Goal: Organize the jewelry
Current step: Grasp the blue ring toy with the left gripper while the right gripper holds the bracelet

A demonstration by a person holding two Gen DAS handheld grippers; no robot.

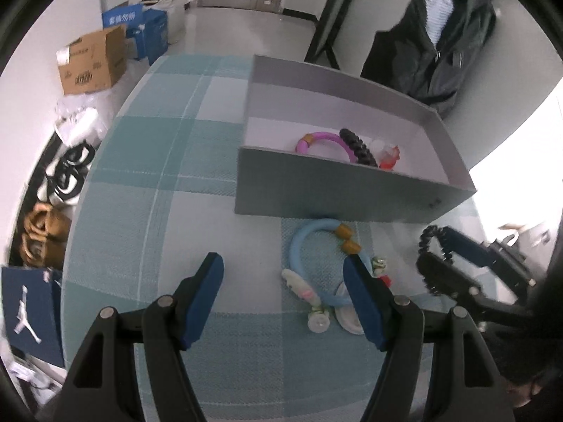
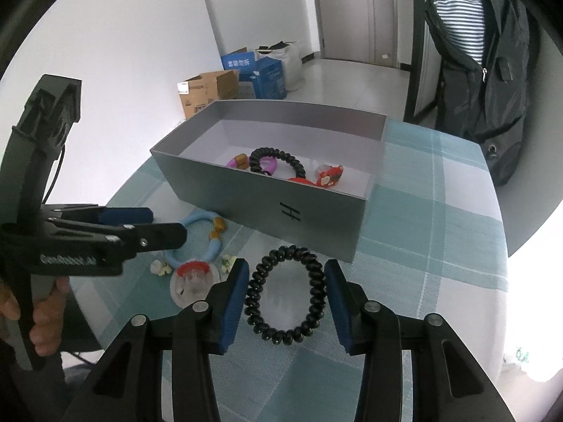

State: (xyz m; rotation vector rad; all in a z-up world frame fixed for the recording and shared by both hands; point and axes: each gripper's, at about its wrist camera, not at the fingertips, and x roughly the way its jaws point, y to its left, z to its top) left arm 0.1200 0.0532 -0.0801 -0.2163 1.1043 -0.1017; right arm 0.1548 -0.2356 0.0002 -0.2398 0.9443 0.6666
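An open grey box (image 1: 352, 190) (image 2: 267, 204) stands on the teal checked tablecloth. Inside it lie a pink bracelet (image 1: 323, 140), a black coil hair tie (image 2: 278, 158) and a red charm (image 2: 330, 176). In front of the box lies a light blue bracelet (image 1: 309, 242) (image 2: 207, 232) with small charms and a clear disc (image 2: 191, 281). My left gripper (image 1: 285, 270) (image 2: 165, 227) hangs open just over the blue bracelet, which its right finger partly hides. My right gripper (image 2: 285, 288) (image 1: 436, 253) is shut on a second black coil hair tie (image 2: 285, 295) (image 1: 431, 256), pads against its two sides.
A dark backpack (image 1: 440, 52) (image 2: 485, 88) stands beyond the table's far edge. Cardboard and blue boxes (image 1: 105, 52) (image 2: 218, 88) sit on the floor by the wall. Shoes (image 1: 42, 235) and a navy bag (image 1: 31, 313) lie beside the table.
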